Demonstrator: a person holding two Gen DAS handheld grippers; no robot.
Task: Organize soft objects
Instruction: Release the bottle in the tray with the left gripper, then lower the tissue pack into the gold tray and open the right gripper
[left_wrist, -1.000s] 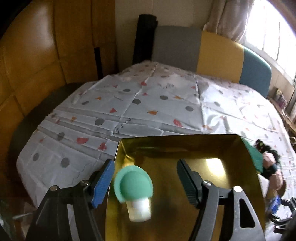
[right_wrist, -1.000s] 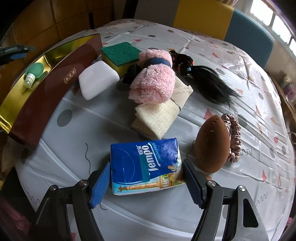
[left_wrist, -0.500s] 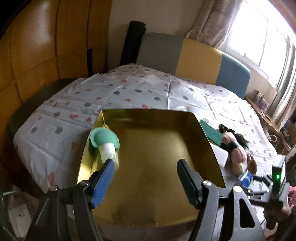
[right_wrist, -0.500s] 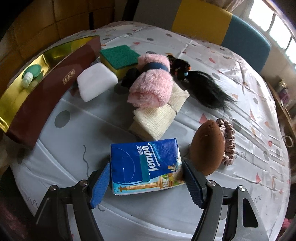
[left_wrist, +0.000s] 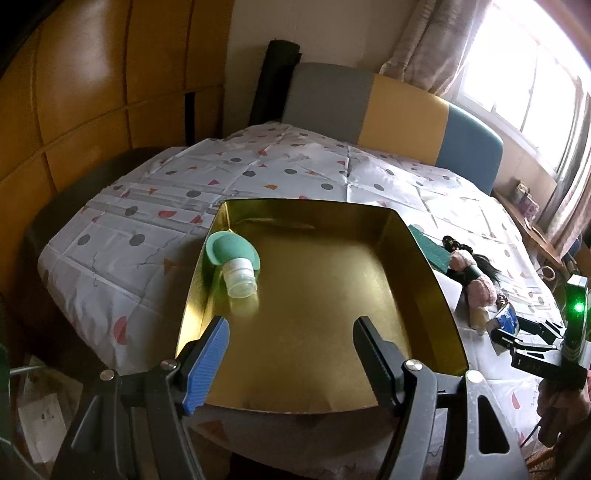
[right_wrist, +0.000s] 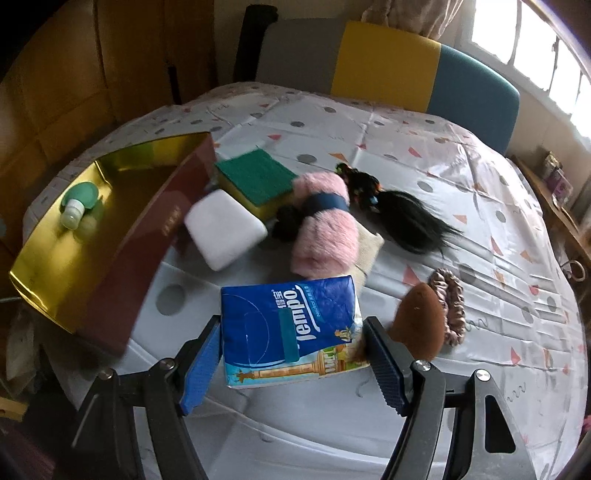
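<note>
The blue tissue pack (right_wrist: 291, 334) is sitting between the pads of the right gripper (right_wrist: 293, 360), which is squeezing it from both sides. A sec ago the pack was lying flat on the cloth; now it is looking lifted and tipped up, w/ the pink fluffy roll (right_wrist: 323, 225) & the beige cloth under it partly hiding behind it. The left gripper (left_wrist: 291, 362) is holding nothing, its claw wide open over the near edge of the gold tray (left_wrist: 417, 254). A sec ago it was right down over the little green bottle (left_wrist: 232, 258); now it is sitting further back, so the whole tray is showing. The tray is shiny gold inside & dark red outside (right_wrist: 147, 236), w/ straight walls. Only the green bottle is lying in it, on its side by the left wall, w/ a round green body & a pale cap. Just beside the tray, a soft white block (right_wrist: 223, 236) is lying, & next to that a yellow sponge w/ a rough green top (right_wrist: 255, 177). Near those are a bunch of black hair (right_wrist: 406, 218), a brown egg-shaped sponge (right_wrist: 419, 317) & a pink crinkly scrunchie (right_wrist: 452, 299) touching it. All are resting on a white tablecloth w/ grey dots & red triangles (right_wrist: 406, 122).
</note>
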